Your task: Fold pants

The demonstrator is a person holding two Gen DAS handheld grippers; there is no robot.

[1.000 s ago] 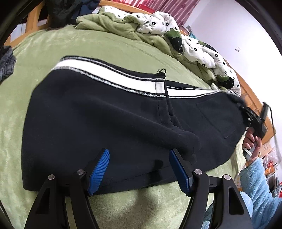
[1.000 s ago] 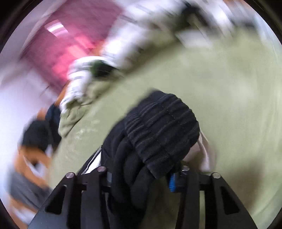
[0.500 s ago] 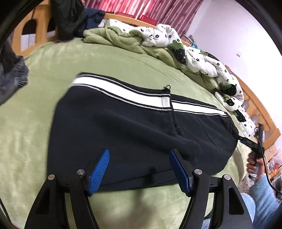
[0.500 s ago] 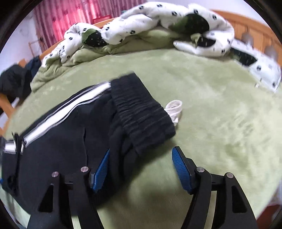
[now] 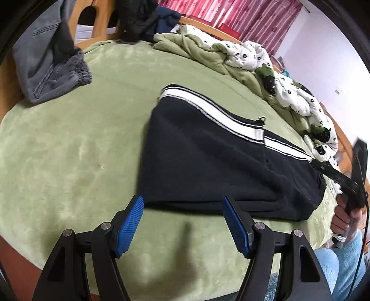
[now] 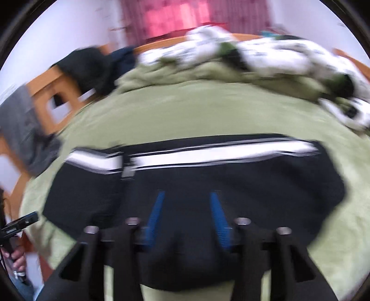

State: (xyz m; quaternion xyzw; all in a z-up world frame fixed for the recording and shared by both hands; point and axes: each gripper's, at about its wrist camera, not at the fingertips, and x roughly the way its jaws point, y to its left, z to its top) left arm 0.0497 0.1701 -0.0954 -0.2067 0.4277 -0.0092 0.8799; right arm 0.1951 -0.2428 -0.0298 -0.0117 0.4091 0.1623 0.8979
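Black pants (image 5: 208,162) with a white side stripe lie folded on the green bed, also blurred in the right wrist view (image 6: 196,180). My left gripper (image 5: 182,208) is open and empty, just short of the pants' near edge. My right gripper (image 6: 186,203) is open and empty over the middle of the pants; it also shows at the far right of the left wrist view (image 5: 335,178), held by a hand at the waistband end.
The green bed cover (image 5: 69,150) spreads to the left. Grey jeans (image 5: 48,62) hang at the wooden headboard. A crumpled green and white quilt (image 5: 254,69) lies along the far side. Dark clothes (image 5: 143,20) sit at the back.
My left gripper has pulled back off the pants, to the left. My right gripper has let go of the waistband and swung round to face the pants.
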